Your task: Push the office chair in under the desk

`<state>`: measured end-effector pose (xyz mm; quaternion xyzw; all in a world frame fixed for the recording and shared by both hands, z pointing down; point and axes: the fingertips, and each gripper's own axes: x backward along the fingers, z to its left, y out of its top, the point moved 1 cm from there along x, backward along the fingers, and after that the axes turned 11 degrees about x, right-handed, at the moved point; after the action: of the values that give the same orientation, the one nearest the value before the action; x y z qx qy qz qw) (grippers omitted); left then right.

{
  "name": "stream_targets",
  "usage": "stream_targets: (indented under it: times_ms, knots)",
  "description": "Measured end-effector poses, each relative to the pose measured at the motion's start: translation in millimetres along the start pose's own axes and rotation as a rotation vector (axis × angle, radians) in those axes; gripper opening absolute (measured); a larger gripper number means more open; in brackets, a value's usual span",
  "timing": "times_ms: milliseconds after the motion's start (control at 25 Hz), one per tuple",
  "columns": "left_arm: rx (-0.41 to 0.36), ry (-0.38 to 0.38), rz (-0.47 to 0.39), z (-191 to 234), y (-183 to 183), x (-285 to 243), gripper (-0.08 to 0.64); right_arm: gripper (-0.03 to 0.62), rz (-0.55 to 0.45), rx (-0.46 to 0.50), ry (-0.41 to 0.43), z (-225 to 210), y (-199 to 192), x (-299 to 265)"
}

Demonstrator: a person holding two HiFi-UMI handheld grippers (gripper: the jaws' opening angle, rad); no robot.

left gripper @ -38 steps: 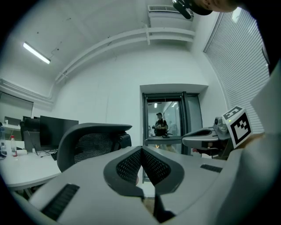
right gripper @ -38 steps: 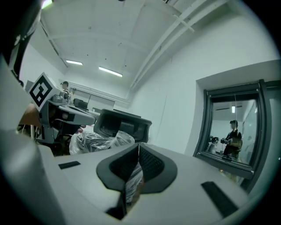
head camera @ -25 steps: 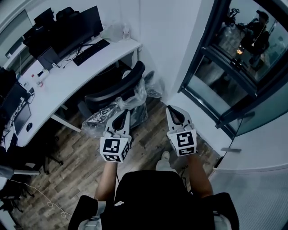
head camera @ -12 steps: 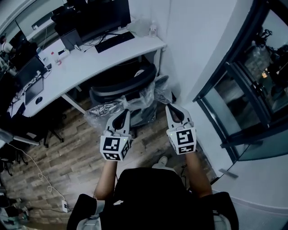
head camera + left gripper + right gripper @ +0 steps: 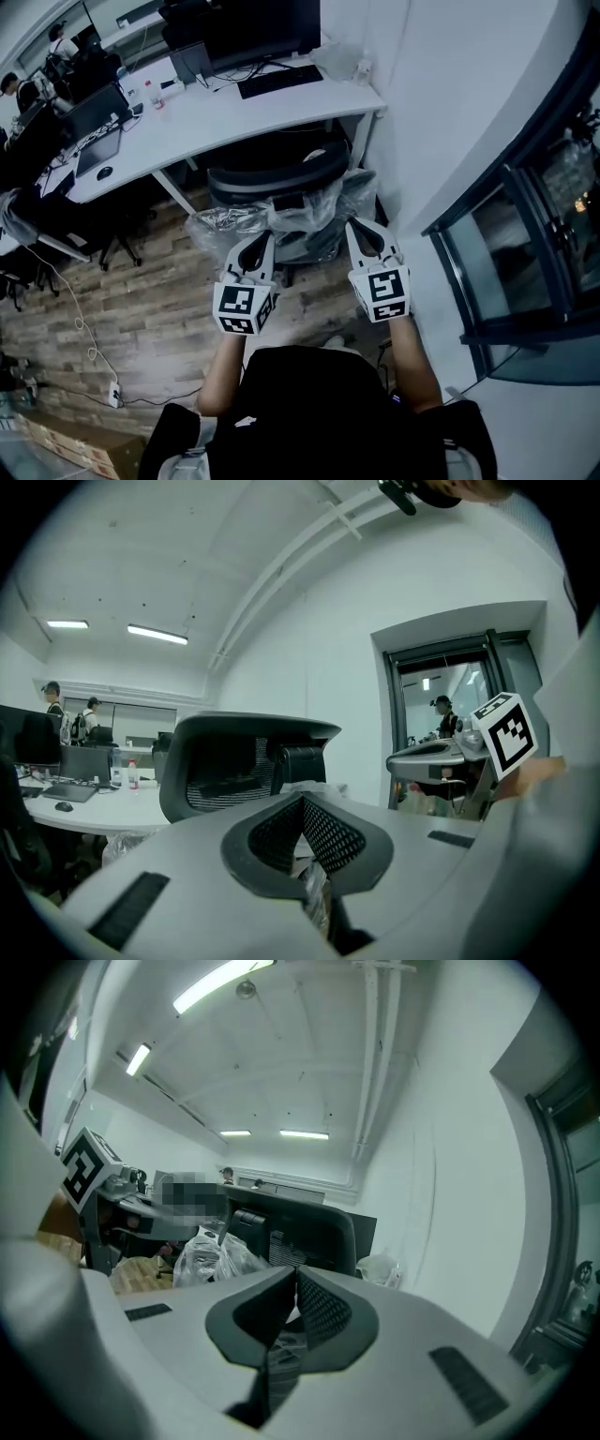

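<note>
Left gripper (image 5: 261,239) and right gripper (image 5: 364,230) behind the office chair (image 5: 272,180)
Gripper views show both jaw pairs pressed together, empty; only the head view shows the keyboard (image 5: 279,81) on the desk (image 5: 234,117)

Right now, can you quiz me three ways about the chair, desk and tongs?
1. Where is the office chair? A in front of the desk; B on it; C on a shelf.
2. Desk colour? A red; B green; C white.
3. Left tongs and right tongs? A wide open; B shut, empty; C holding a bottle.
1 A: it stands before the desk edge. 2 C: its top is white. 3 B: jaws meet, nothing between.
</note>
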<state>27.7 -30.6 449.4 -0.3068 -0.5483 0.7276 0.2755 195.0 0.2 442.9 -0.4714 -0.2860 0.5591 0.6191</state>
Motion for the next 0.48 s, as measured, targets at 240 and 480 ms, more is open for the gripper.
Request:
stream_targets:
  times_ms: [240, 480]
  knots:
    - [-0.019, 0.059, 0.001, 4, -7, -4, 0.012, 0.025, -0.016, 0.026, 0.080, 1, -9, -15]
    - [0.012, 0.116, 0.026, -2, -26, -4, 0.011, 0.025, -0.006, 0.060, 0.153, 11, -28, -16]
